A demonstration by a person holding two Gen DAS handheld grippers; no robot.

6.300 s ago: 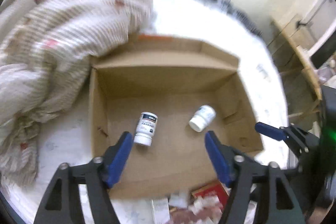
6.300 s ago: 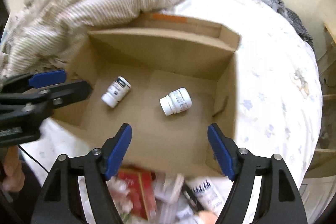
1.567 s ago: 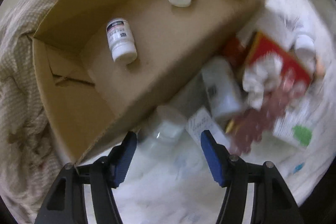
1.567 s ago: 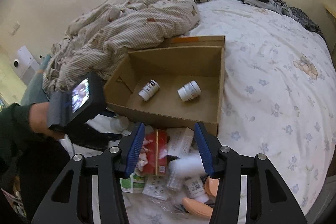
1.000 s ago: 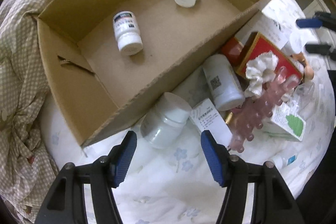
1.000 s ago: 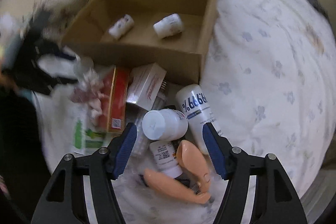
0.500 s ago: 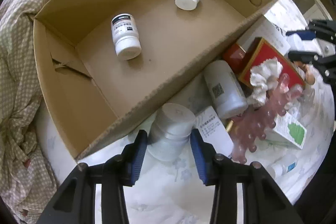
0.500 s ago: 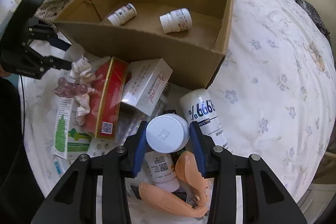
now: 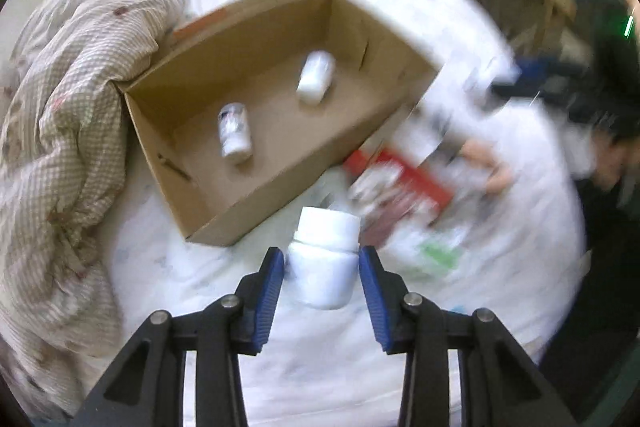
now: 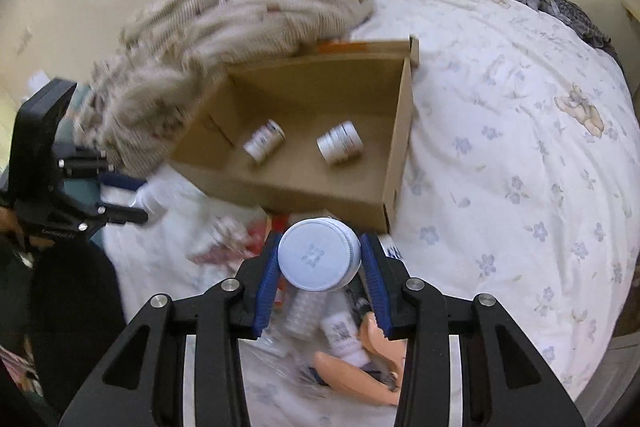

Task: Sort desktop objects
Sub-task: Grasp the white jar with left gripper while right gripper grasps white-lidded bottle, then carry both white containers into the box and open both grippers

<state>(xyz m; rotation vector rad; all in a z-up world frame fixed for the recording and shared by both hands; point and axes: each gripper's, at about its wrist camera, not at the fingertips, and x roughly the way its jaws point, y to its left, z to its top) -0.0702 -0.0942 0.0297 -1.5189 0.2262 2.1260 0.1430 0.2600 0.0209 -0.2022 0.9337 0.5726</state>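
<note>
**Two bottles boxed, two more in hand**

Each tool is clamping a bottle: left tool (image 9: pixel 320 279) gripping a white bottle (image 9: pixel 323 259), right tool (image 10: pixel 320 277) gripping a white-capped bottle (image 10: pixel 319 254). Beneath, clutter is waiting on the bed (image 10: pixel 520 147). Farther off, the cardboard box (image 10: pixel 396 147) is holding two bottles (image 10: pixel 339 141).

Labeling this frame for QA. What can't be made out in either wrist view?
- Left wrist view: the pile beside the box is motion-blurred; items and labels unreadable.
- Right wrist view: the bottle in the right gripper shows only its cap; its body and label are hidden.
- Right wrist view: the gripper covers much of the clutter below.
</note>
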